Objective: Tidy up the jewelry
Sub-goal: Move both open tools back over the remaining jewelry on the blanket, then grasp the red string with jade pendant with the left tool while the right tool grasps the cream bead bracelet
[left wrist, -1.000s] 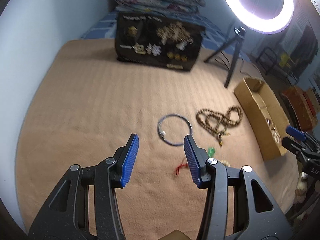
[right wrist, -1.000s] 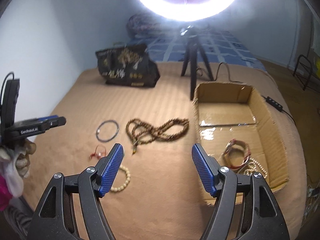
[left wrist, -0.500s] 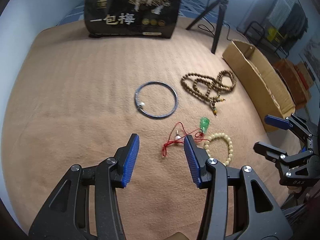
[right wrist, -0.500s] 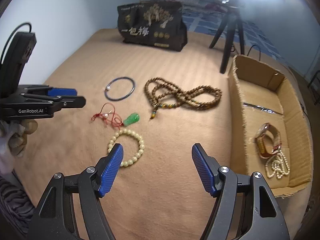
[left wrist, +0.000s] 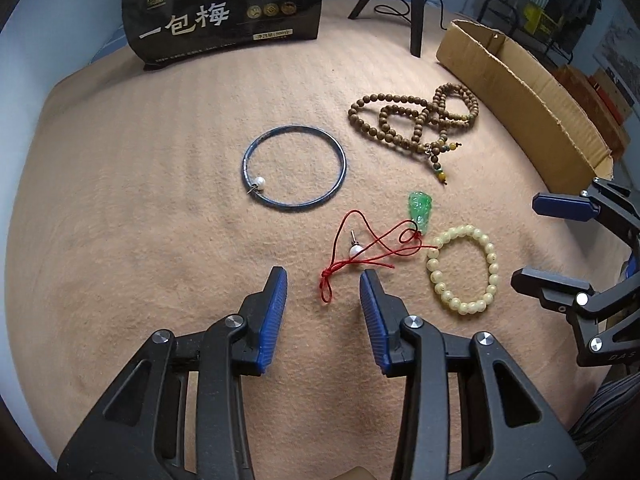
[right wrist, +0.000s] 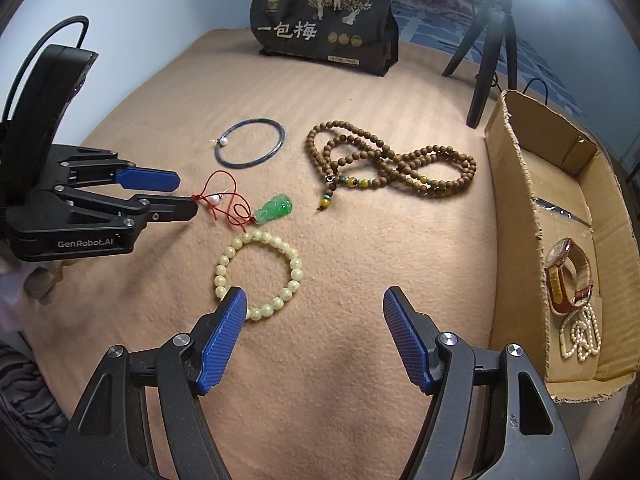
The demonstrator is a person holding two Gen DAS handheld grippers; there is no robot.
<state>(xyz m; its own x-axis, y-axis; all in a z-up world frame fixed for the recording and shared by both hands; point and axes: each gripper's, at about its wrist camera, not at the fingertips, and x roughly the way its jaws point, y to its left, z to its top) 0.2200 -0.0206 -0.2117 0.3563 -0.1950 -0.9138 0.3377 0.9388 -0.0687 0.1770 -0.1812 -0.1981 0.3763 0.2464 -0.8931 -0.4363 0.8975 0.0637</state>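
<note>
Left hand-held gripper (left wrist: 323,280), empty, jaws closing over red cord (left wrist: 362,254); pinch at knot. Right hand-held gripper (right wrist: 314,300) wide, empty.

— Where's our left gripper (left wrist: 323,282)?
— Tilted steeply down, jaws closing, nothing pressed between them.
— And our right gripper (right wrist: 314,306)?
— Pitched down too, jaws spread wide, empty.

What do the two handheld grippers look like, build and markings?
Both match: the left gripper and right gripper have black angular frames with silver pivot bolts and triangular cutouts, and each finger ends in a ribbed blue pad. Seen from the right wrist view, the left one's side reads "GenRobot.AI" in white, and a black cable loops up from its curved black housing.
</note>
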